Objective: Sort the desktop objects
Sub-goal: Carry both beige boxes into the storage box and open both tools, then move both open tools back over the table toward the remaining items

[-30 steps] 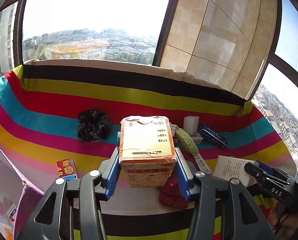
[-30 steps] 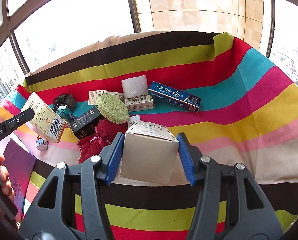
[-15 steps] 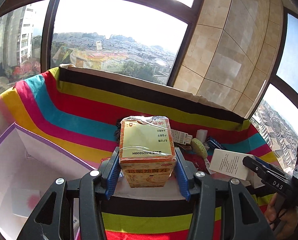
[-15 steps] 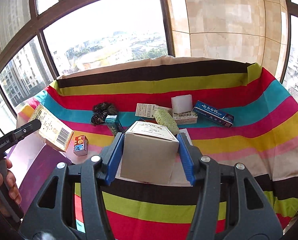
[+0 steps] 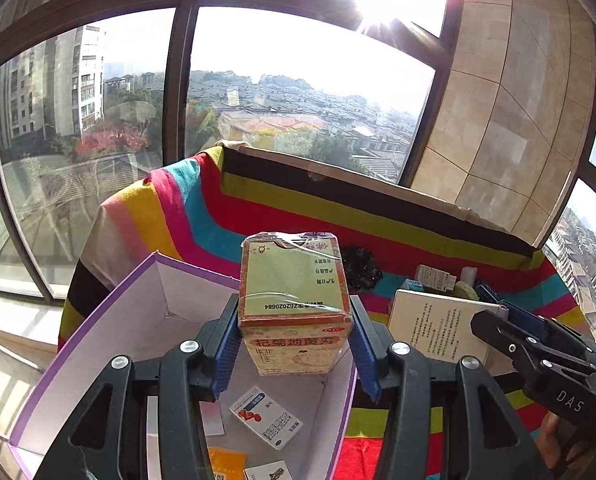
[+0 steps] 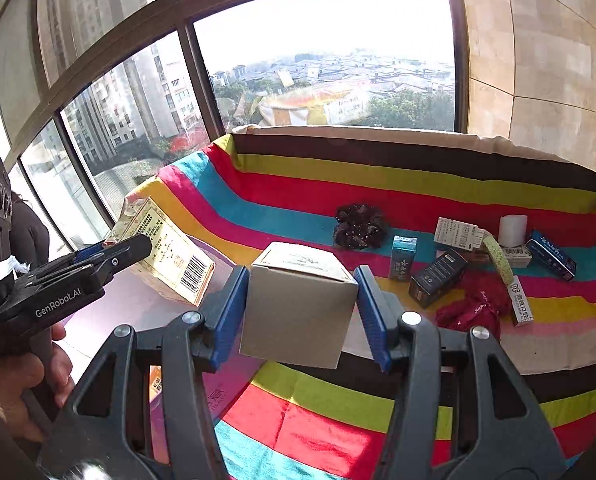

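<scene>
Two boxes are held up: the left gripper (image 5: 294, 344) pinches an orange medicine box (image 5: 294, 304) above the open purple-edged bin (image 5: 98, 320). To its right, the right gripper (image 6: 299, 312) clamps a plain white carton (image 6: 298, 308) over the striped desk (image 6: 337, 400).

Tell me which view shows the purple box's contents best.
Left wrist: it looks down into the purple box, showing small packets on its floor. Right wrist catches only an outer side of it, interior hidden.
</scene>
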{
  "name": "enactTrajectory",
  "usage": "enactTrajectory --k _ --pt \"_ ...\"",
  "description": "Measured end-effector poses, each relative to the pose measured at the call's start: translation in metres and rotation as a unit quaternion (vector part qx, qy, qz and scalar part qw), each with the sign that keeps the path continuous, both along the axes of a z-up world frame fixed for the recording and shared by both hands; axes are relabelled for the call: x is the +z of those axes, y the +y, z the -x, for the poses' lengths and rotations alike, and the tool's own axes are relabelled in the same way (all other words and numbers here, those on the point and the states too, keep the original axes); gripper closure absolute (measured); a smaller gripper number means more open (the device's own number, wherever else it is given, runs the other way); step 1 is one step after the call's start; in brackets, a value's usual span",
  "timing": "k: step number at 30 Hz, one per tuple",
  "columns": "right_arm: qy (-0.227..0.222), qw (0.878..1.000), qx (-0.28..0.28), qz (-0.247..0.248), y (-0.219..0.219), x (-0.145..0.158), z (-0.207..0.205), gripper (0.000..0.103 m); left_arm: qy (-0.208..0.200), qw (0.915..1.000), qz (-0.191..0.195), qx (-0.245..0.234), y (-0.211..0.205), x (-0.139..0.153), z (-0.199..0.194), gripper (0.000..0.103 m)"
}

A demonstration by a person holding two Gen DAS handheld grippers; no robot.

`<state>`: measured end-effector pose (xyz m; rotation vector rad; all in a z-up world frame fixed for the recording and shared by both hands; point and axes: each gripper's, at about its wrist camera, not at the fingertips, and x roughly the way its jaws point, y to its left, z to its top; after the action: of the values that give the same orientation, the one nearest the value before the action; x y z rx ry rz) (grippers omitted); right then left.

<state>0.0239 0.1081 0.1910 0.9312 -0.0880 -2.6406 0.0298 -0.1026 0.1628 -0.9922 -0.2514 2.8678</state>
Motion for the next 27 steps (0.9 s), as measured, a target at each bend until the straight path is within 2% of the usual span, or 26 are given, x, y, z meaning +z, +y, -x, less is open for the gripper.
enactTrajectory --k 3,6,11,14,15,16,18,19,20,27 --pt "-0.012 1.0 0.025 0.006 -0.034 -0.003 0.004 0.046 -0.006 0.9998 0.001 0.017 -0.017 -0.005 -0.002 0.053" --pt "0.0 0.999 0.036 -0.003 -0.061 -0.004 0.004 0.048 -0.01 0.9992 0.008 0.038 -0.031 -0.01 -0.004 0.053" --pt "-0.018 0.998 0.067 0.01 -0.086 -0.011 0.01 0.048 -0.017 0.9981 0.008 0.059 -0.049 -0.017 -0.005 0.053" --pt "-0.019 0.997 0.077 -0.009 -0.095 -0.019 0.014 0.048 -0.019 0.9976 0.003 0.067 -0.055 -0.02 -0.005 0.052" --pt "-0.034 0.996 0.086 -0.013 -0.098 -0.025 0.018 0.047 -0.02 0.9972 -0.002 0.071 -0.057 -0.022 -0.003 0.05" --pt "-0.046 0.995 0.09 -0.017 -0.099 -0.031 0.021 0.046 -0.023 0.9968 -0.004 0.077 -0.059 -0.023 -0.002 0.043" --pt "-0.057 0.994 0.088 -0.024 -0.098 -0.04 0.026 0.033 -0.024 0.9964 -0.005 0.081 -0.058 -0.024 0.001 0.035" --pt "-0.056 0.995 0.084 -0.024 -0.096 -0.043 0.027 0.026 -0.025 0.9965 -0.003 0.08 -0.056 -0.024 0.002 0.035" --pt "-0.052 0.995 0.078 -0.025 -0.094 -0.044 0.026 0.024 -0.025 0.9966 -0.002 0.079 -0.054 -0.025 0.003 0.035" --pt "-0.054 0.998 0.041 -0.015 -0.059 -0.051 0.032 0.02 -0.027 0.9975 0.008 0.064 -0.028 -0.023 0.006 0.035"
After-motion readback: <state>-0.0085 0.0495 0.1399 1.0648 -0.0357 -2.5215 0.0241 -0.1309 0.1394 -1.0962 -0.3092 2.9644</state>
